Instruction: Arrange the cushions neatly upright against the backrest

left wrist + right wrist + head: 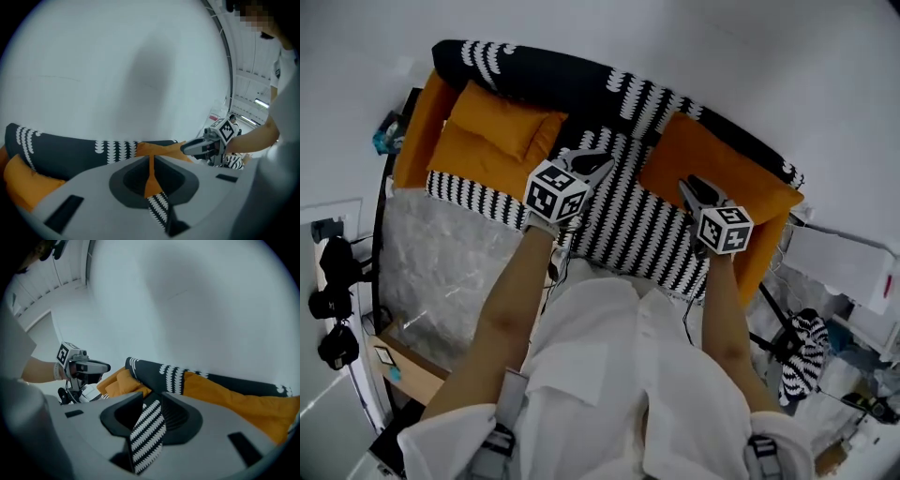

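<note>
Orange is what I am sorting. A small orange cushion (502, 120) lies tipped on a larger orange cushion (469, 157) at the sofa's left end, close under the black patterned backrest (544, 75). The right orange cushion (722, 169) sprawls wide at the other end, its far edge at the backrest and its near edge out over the striped seat (628, 230). From above I cannot tell how steeply it leans, but it looks slumped, not upright.

My left gripper (594, 165) hovers over the middle of the seat, near the backrest and between the two ends. Its jaws are drawn all but together, leaving a thin slit that shows only orange and stripes beyond, and I see nothing clamped in them. My right gripper (690, 186) is just at the inner edge of the right orange cushion. Its jaws are apart, with striped seat showing in the gap and no pad pressing on fabric.

I judge that I am between grips, about to tackle the right end. The next move calls for sliding the parted jaws round that cushion's near edge and closing on a good fold. Then I lift and tilt until its back rests against the backrest. The left tool would have to open to steady the other corner. Soft filling will probably sag, so a pinch near a corner seems wise.
</note>
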### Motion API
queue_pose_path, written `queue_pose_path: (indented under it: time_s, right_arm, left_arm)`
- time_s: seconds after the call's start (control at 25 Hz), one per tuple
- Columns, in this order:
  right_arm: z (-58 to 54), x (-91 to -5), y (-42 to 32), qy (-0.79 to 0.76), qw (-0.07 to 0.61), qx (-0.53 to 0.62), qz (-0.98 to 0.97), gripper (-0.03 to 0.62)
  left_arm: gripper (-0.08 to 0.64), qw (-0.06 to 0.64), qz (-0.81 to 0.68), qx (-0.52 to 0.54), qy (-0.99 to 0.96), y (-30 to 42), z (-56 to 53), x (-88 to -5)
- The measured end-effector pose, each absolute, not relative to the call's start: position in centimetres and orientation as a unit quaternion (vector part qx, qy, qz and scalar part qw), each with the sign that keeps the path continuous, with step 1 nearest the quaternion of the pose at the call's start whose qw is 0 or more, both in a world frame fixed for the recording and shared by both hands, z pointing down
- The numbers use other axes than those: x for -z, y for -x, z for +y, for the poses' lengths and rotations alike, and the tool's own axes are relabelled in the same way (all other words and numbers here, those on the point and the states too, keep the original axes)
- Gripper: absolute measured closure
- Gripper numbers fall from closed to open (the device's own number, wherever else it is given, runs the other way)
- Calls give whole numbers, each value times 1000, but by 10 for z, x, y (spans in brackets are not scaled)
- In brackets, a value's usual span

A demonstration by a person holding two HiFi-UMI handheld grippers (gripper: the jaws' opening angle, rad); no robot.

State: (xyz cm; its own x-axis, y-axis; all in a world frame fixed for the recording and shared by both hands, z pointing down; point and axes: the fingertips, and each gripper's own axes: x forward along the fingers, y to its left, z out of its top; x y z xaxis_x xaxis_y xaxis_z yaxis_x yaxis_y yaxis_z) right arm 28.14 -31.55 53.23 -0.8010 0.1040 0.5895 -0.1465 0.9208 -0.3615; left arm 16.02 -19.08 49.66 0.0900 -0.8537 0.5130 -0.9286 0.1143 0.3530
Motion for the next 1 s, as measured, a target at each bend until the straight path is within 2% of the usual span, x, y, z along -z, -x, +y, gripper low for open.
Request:
queue_pose_path:
  time_s: [0.32,0.64,0.8,1.0]
  right_arm:
    - [-205,-521,-187,24,303,-205,-930,466]
    - [-133,-510,-131,37,290,-218,-931,463]
    - [-112,-502,-147,55,308,-197,-929,460]
    - [-97,-492,-120,105,285,-187,-934,443]
  left_arm:
    - [517,322,-703,-29,-633,-82,-89,-491]
    - [517,325,-707,-31,-627,-32,-17,-489]
    - [517,328,-709,-9,-624,-44,-11,-486]
    - [515,314,-725,-2,-613,-39,-12,-467]
